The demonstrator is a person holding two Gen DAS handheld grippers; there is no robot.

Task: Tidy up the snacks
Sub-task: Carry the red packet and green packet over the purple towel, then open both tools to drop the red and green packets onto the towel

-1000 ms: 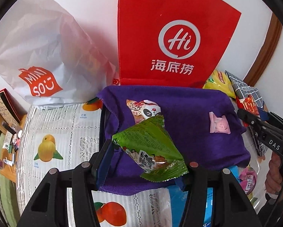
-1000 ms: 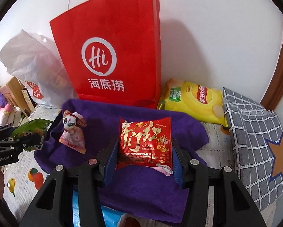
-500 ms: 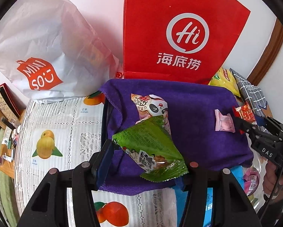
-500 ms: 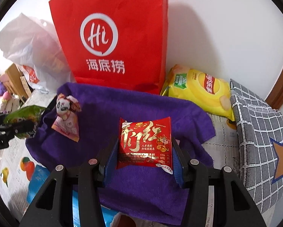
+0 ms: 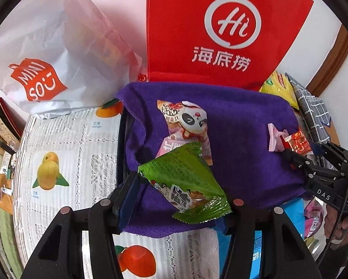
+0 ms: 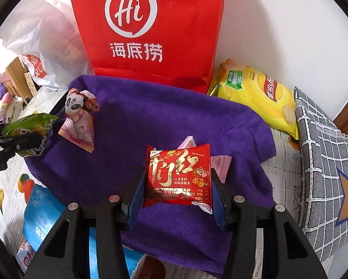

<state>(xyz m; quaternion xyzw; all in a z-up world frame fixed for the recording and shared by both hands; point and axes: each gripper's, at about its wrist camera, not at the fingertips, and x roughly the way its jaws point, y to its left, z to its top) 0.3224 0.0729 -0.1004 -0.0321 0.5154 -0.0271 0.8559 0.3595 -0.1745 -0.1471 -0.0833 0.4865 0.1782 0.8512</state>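
Observation:
My left gripper (image 5: 178, 186) is shut on a green snack packet (image 5: 185, 186), held over the near left edge of a purple towel (image 5: 239, 144). A pink panda-print packet (image 5: 185, 123) lies on the towel just beyond it. My right gripper (image 6: 177, 183) is shut on a red foil packet (image 6: 178, 176) low over the towel (image 6: 150, 127), right above a small pink wrapped sweet (image 6: 220, 165). In the left wrist view the right gripper (image 5: 299, 148) comes in from the right with the red packet (image 5: 297, 141) beside the pink sweet (image 5: 274, 137).
A red paper bag (image 6: 146, 30) stands against the wall behind the towel, with a white plastic bag (image 5: 48, 53) to its left. A yellow crisp bag (image 6: 257, 95) and a grey checked cloth (image 6: 325, 162) lie at the right. A blue packet (image 6: 41, 214) sits near the towel's front.
My right gripper has sunk toward the towel with the red packet and now hangs over the pink sweet. The left gripper with the green packet has barely moved.

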